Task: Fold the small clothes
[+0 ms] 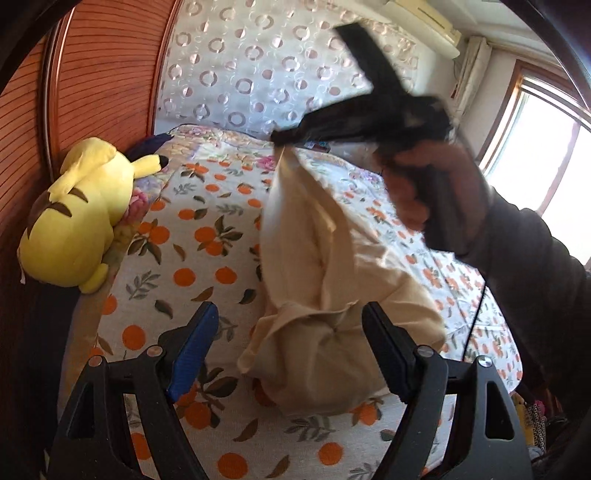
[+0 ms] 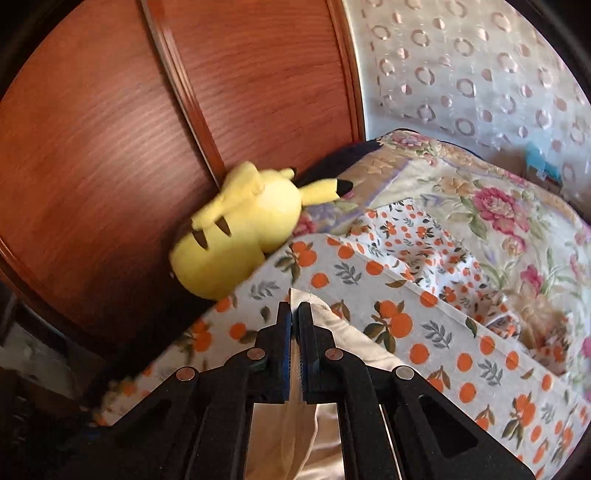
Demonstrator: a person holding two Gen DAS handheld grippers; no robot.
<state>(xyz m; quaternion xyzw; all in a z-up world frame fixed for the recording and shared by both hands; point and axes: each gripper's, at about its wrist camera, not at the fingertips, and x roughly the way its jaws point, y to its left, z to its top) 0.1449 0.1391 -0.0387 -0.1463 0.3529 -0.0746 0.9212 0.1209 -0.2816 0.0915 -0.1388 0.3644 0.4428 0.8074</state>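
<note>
Here, a bed (image 1: 207,258) with an orange-print sheet meets a wooden headboard (image 1: 103,74), a yellow plush toy (image 1: 81,221) against it. The right gripper (image 2: 295,317), raised, clenches the cream garment (image 1: 332,295), which hangs to the bed; the left gripper (image 1: 288,325) hovers spread wide beside its lower folds.

This is a bedroom in a home. A bed (image 1: 207,258) spread with an orange-fruit printed sheet carries a flowered quilt (image 2: 491,206) at its far end, and a yellow plush toy (image 1: 77,218) leans at the bed's left edge against a reddish wooden headboard (image 2: 110,147). Behind hangs a white curtain with ring patterns (image 1: 258,66), beside a bright window (image 1: 543,158) and a wall air conditioner (image 1: 424,26).
</note>
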